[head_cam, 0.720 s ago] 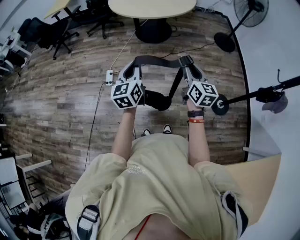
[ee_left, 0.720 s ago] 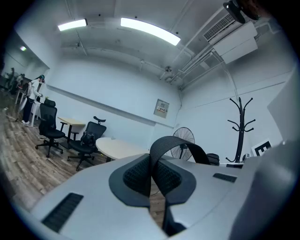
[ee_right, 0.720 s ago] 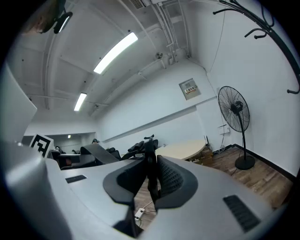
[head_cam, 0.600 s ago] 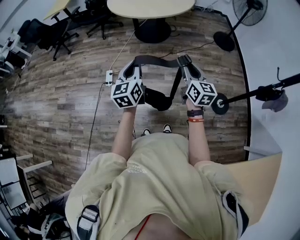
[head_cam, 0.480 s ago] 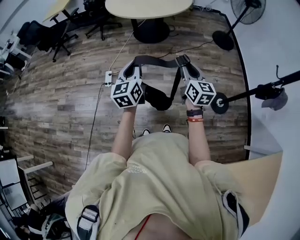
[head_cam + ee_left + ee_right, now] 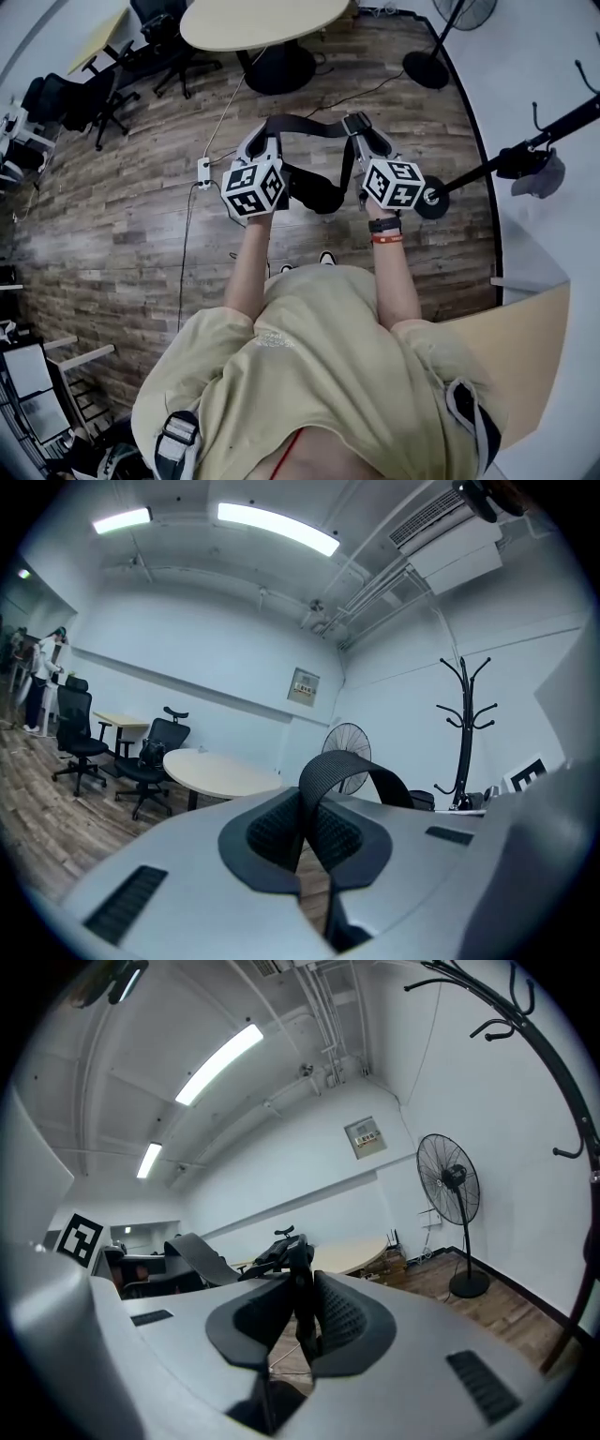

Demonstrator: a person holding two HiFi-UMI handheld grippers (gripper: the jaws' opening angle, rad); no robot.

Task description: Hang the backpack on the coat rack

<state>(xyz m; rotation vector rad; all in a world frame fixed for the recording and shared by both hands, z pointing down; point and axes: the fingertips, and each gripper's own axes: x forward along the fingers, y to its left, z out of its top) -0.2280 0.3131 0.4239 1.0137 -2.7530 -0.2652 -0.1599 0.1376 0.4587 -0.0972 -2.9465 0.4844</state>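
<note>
The grip has not changed over the last moment. The left gripper [image 6: 265, 128] stays clamped on the backpack's black webbing strap [image 6: 309, 123], and in the left gripper view the band loops up out of its closed pads [image 6: 281, 832]. The right gripper [image 6: 360, 127] is likewise closed on the same strap, at the buckled end, with the webbing standing edge-on between its pads [image 6: 342, 1321]. The strap runs taut from one gripper to the other. The backpack [image 6: 314, 192] hangs from it below and between the two, clear of the wooden floor [image 6: 131, 187].

What has changed is the room around them. In the head view the round table [image 6: 262, 19] ahead of the grippers has slid leftward. The coat rack [image 6: 478, 173] to the right of the right gripper now shows more of its upper hooks, and its foot sits just beside that gripper. That looks like the person turning or stepping toward the rack with the load held steady.

The rack's hooks rise above and to the right of the right gripper [image 6: 298, 1321] in its own view. No hook is near the strap yet, so the hanging itself is still to do. It looks to need a lift and a swing to the right.
</note>
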